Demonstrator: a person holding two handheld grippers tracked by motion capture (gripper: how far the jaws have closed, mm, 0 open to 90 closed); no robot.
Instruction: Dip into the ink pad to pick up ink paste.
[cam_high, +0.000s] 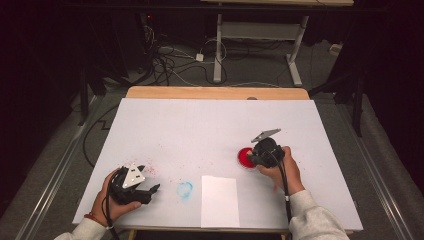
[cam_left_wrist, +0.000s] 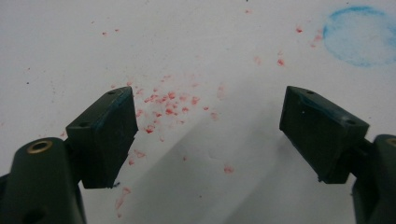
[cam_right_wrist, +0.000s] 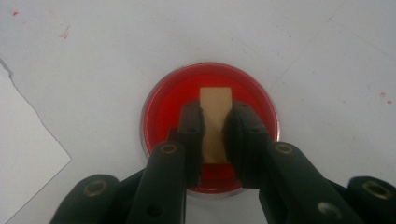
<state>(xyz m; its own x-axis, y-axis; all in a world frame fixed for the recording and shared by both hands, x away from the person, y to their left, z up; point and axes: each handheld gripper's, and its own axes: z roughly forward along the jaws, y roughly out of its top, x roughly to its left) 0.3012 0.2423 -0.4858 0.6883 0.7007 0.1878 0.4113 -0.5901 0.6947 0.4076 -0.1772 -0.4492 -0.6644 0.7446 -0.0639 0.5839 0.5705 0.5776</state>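
Tan block: a small flat tan block (cam_right_wrist: 215, 122) is clamped between the jaws of the right gripper (cam_right_wrist: 215, 122), its far end sticking out past the pads and sitting over the red dish.
Red dish: a round shallow dish (cam_right_wrist: 163, 107) filled with red, clear-rimmed, stands on the tabletop right of centre; in the high view it shows as a red disc (cam_high: 244, 157) just left of the right gripper, partly covered by it.
Right gripper: (cam_high: 263, 152) held in the person's right hand (cam_high: 283, 170), pointing down into the dish; jaws drawn together on the tan block, pads pressing its two long sides. Whether the block touches the red surface cannot be told.
Paper sheet: a white sheet (cam_high: 219, 200) lies at the near edge of the tabletop, between the two hands, near the dish but apart from it; its torn-looking edge shows at the left of the right gripper view (cam_right_wrist: 28, 154).
Blue mark: a faint round blue stain (cam_high: 184, 189) just left of the sheet; also at the upper right of the left gripper view (cam_left_wrist: 359, 35).
Red specks: scattered red flecks (cam_left_wrist: 166, 100) on the tabletop ahead of the left gripper.
Left gripper: (cam_high: 134, 184) held low in the left hand (cam_high: 107, 202) at the near left, well apart from the dish; jaws spread wide with nothing between them.
Tabletop: white surface (cam_high: 200, 125).
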